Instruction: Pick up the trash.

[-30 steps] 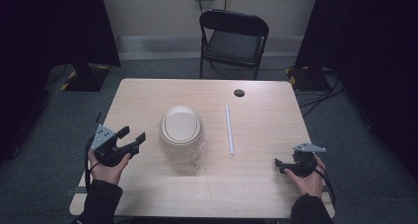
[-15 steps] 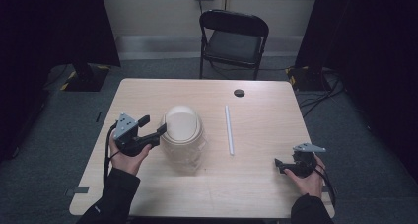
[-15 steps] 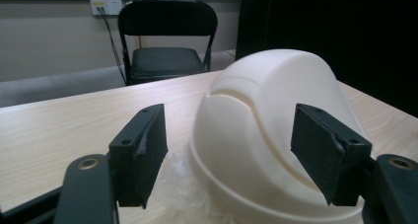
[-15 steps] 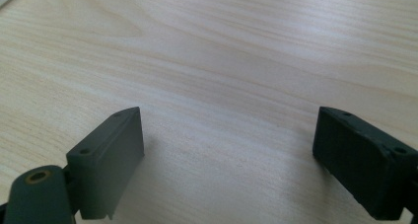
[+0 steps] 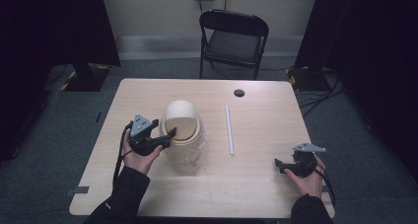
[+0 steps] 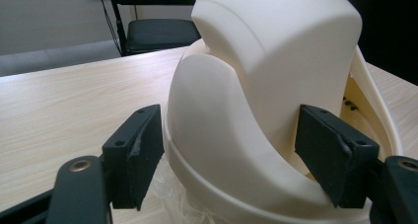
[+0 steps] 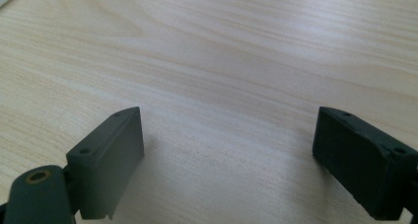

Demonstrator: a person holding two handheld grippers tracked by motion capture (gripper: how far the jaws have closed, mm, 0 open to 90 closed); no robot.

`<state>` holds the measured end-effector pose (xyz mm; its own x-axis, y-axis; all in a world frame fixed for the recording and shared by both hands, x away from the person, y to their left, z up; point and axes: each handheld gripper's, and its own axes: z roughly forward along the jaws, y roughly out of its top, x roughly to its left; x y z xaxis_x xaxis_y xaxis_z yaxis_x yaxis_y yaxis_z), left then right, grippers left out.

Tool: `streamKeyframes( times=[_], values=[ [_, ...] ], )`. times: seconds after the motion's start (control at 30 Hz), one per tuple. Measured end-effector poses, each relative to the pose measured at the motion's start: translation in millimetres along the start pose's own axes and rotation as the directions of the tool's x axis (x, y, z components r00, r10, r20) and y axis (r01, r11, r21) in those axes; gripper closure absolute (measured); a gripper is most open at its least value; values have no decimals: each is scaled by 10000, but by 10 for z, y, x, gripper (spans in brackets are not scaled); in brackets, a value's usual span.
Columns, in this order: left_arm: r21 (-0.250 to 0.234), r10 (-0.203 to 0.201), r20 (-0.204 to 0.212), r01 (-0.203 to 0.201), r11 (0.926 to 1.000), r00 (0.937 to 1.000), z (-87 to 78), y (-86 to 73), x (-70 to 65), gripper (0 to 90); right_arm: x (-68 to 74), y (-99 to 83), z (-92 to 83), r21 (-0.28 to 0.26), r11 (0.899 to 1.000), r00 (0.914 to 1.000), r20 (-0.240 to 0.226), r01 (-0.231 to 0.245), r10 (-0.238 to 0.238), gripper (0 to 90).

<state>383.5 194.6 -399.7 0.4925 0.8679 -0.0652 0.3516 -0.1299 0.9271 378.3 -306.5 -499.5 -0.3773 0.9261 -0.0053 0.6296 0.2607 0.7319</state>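
The lid (image 5: 180, 116) of the clear jar (image 5: 189, 152) was the part being approached: it was a cream plastic cap with a flip-up flap, seated on the jar near the middle of the tabletop (image 5: 256, 189). Compared with the high view one second earlier, the left gripper (image 5: 167, 136) had been brought in from the left edge of the tabletop to the jar's left side. Its jaws had just been opening, and in the left gripper view they stood apart on either side of the lid (image 6: 256, 95), with the cap between them but no pad seen pressing on it. A grip on the lid was therefore judged to be in preparation and not yet made.

The flap was raised, standing tall and rounded above the lid's ring, and a pale yellowish interior could be made out beside it. The jar body was transparent and wider than the cap.

The right gripper (image 5: 280, 166) was kept at the near right corner, its place unchanged from the earlier views, with its jaws apart over bare wood. A white straw (image 5: 229, 129) lay to the right of the jar, apart from it.
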Motion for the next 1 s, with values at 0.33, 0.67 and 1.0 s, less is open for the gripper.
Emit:
streamKeyframes(
  times=[0.33, 0.67, 1.0],
  values=[
    [439, -142, -253, 153, 9989, 9996, 84, 40, -13, 259, 9, -2, -3, -5, 10000, 10000, 68, -44, 44, 113],
    [-251, -138, -196, 133, 9996, 9997, -163, 6, 43, 274, 26, -25, -54, -387, 9992, 9998, 174, 46, -40, 289],
    [-419, 32, -278, -44, 9991, 9996, -581, -225, 229, 268, 81, 132, -212, -1616, 9869, 9989, 472, 22, 55, 308]
  ],
)
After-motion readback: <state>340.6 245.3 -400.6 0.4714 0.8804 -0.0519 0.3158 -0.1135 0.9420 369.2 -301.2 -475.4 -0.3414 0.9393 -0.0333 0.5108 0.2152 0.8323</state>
